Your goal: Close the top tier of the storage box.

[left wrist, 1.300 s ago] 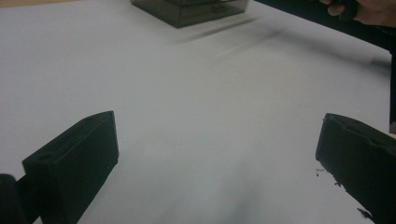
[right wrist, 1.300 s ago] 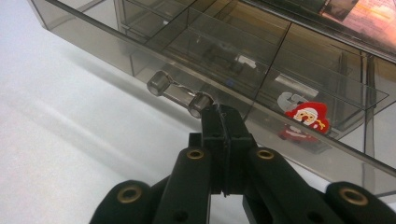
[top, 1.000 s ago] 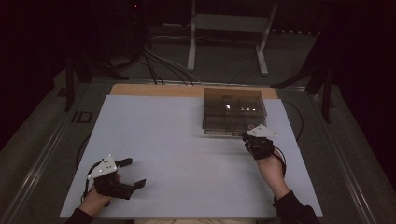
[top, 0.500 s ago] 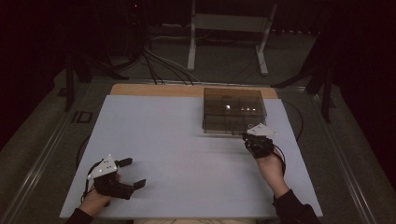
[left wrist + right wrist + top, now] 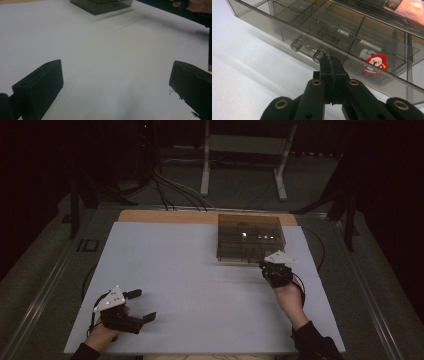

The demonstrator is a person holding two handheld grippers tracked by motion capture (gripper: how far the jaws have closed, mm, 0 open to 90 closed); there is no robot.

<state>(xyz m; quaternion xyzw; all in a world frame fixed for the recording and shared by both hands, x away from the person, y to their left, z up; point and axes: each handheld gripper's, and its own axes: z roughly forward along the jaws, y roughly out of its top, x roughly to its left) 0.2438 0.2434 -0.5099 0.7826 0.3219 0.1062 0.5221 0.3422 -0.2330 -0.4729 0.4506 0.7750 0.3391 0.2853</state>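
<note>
The smoky plastic drawer box [image 5: 251, 238] sits at the table's [image 5: 175, 270] far right. At near left, our left gripper [image 5: 136, 306] rests with jaws wide apart, holding nothing. At right, our right gripper [image 5: 264, 265] has its jaws pressed together just beside the drawer handle [image 5: 308, 50]; a Santa figure [image 5: 377, 61] lies inside.

We look down and forward on the white table [image 5: 200, 270] from above its near edge. Our left gripper view sits low, facing across it toward the smoky plastic box [image 5: 102, 6] at top. Our right gripper view is close against that box [image 5: 342, 32].
</note>
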